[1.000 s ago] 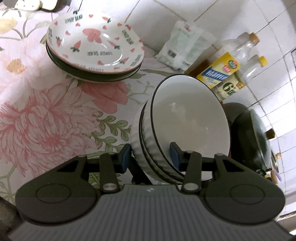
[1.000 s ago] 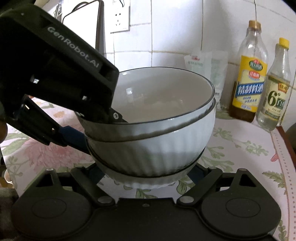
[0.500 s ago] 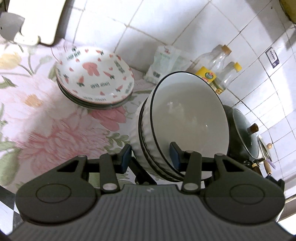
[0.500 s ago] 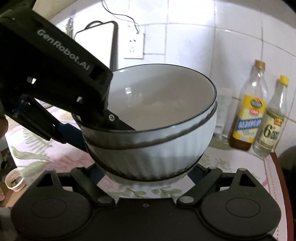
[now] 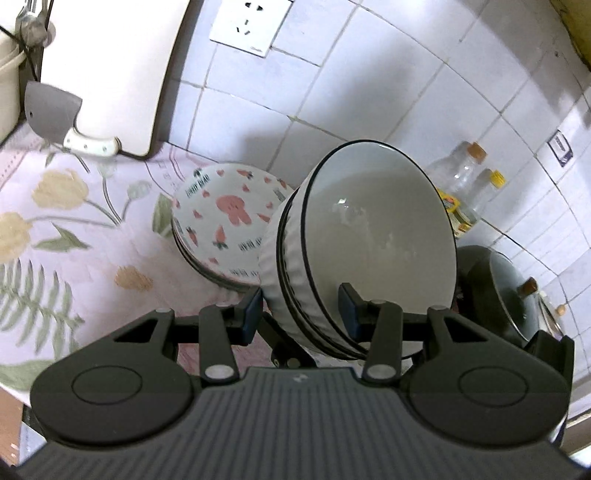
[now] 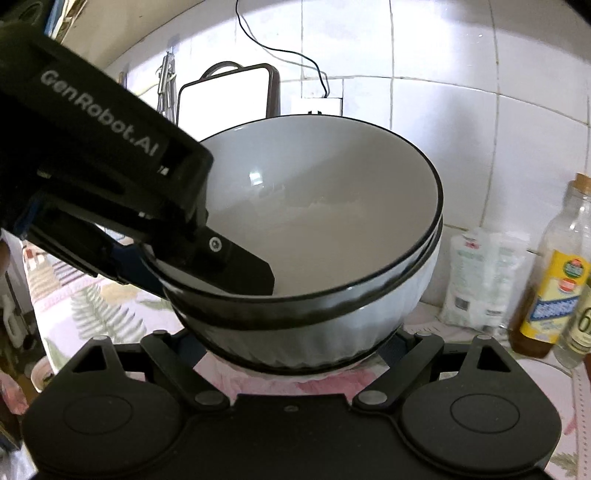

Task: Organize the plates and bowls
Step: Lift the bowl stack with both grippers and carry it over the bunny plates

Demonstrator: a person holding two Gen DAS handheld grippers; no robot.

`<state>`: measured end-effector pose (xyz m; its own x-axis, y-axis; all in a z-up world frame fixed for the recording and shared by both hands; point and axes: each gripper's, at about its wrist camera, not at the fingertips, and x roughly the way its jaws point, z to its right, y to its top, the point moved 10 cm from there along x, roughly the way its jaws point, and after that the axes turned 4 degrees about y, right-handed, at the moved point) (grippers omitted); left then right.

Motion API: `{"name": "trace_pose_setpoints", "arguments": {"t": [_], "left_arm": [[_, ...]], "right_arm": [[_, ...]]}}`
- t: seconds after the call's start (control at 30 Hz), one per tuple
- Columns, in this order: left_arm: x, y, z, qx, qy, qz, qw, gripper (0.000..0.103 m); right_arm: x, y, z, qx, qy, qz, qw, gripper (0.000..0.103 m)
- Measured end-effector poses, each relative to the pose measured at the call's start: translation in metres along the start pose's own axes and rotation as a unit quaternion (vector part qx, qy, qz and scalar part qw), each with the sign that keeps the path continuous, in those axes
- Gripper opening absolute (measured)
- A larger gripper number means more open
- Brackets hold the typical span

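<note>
White ribbed bowls (image 5: pixel 354 251), nested in a stack, sit clamped at the rim between the left gripper (image 5: pixel 303 306) fingers, one inside, one outside. Right gripper (image 6: pixel 291 347) fingers grasp the stack's base from both sides. Beyond the left fingers, strawberry-print plates (image 5: pixel 225 214) rest stacked on the floral surface (image 5: pixel 74 229).

Both wrist views closely share the stacked bowls (image 5: pixel 354 251) from opposite sides.

Bowl stack (image 5: pixel 332 251), clamped by both grippers, now raised off the cloth (image 5: pixel 74 236) vs. 1 s ago; plates (image 5: pixel 225 218) appear farther below; wall socket (image 5: pixel 251 22) enters left view.
</note>
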<state>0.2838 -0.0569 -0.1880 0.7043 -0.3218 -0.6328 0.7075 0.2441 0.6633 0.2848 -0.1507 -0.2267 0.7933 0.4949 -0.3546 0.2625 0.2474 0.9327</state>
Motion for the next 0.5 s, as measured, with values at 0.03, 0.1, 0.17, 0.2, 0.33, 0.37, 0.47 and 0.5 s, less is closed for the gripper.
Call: {"name": "trace_pose_setpoints", "arguments": {"t": [0.03,0.1,0.17,0.2,0.33,0.37,0.47,0.5], "left_arm": [[0.003,0.003,-0.003,0.002,0.002,0.000,1.0000,0.043],[0.011,0.011,-0.008,0.009,0.008,-0.002,0.9999,0.043],[0.018,0.015,-0.013,0.019,0.011,-0.003,0.9998,0.043],[0.023,0.017,-0.017,0.018,0.011,-0.005,0.9998,0.043],[0.043,0.027,-0.028,0.014,0.012,-0.010,0.9998,0.043],[0.047,0.030,-0.031,0.014,0.014,-0.010,0.9997,0.043],[0.064,0.041,-0.040,0.010,0.019,-0.012,0.9997,0.043],[0.069,0.046,-0.043,0.010,0.020,-0.015,0.9996,0.043]], "right_arm": [[0.006,0.002,0.001,0.002,0.001,0.000,1.000,0.094],[0.018,0.003,0.002,0.009,0.005,-0.003,1.000,0.094],[0.029,0.003,0.007,0.015,0.010,-0.007,1.000,0.094],[0.036,0.002,0.010,0.012,0.013,-0.011,1.000,0.093],[0.056,-0.001,0.013,0.013,0.014,-0.023,1.000,0.093],[0.062,-0.001,0.016,0.017,0.013,-0.026,0.999,0.093],[0.085,0.002,0.022,0.034,0.006,-0.032,0.999,0.093],[0.091,0.003,0.024,0.038,0.004,-0.033,0.999,0.093]]}}
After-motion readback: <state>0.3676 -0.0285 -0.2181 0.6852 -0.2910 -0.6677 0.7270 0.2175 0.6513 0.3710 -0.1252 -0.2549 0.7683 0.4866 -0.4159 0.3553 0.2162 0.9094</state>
